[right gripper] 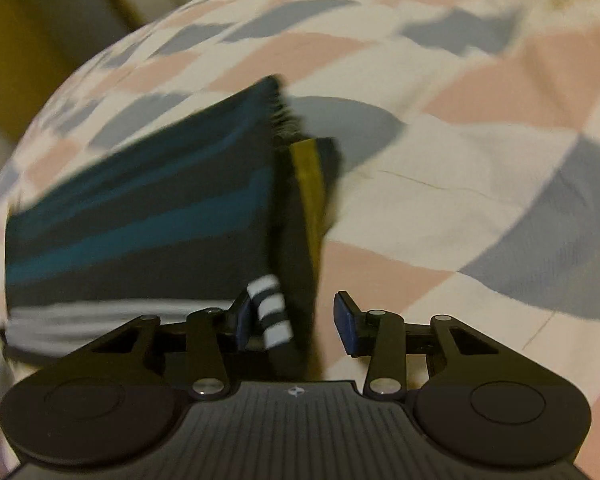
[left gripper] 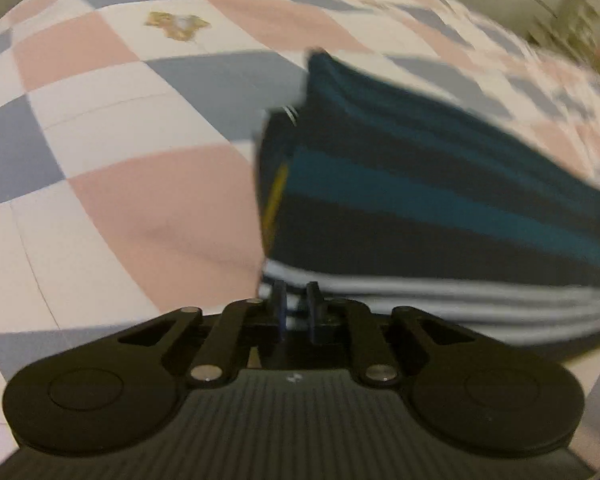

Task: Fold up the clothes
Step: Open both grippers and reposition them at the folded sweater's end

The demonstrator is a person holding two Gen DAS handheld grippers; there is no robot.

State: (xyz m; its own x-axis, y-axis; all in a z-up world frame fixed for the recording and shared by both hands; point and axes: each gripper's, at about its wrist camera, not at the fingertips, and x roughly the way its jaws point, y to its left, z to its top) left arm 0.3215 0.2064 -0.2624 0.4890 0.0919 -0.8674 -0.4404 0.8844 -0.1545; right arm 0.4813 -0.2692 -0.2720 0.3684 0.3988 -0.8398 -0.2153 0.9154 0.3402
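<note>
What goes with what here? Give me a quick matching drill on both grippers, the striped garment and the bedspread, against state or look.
1. left gripper
2. right gripper
3. striped garment
4. bedspread

A. pink, grey and white checks
B. jaws apart, cloth edge between them
C. dark with teal bands, white stripes at near edge
D. jaws close together on the garment's striped edge

Pairs: 1-D, 2-B, 3-C, 4-A

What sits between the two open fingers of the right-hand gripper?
In the right wrist view, the corner of the striped garment lies between the right gripper fingers, against the left one; the rest is checked bedsheet.
</note>
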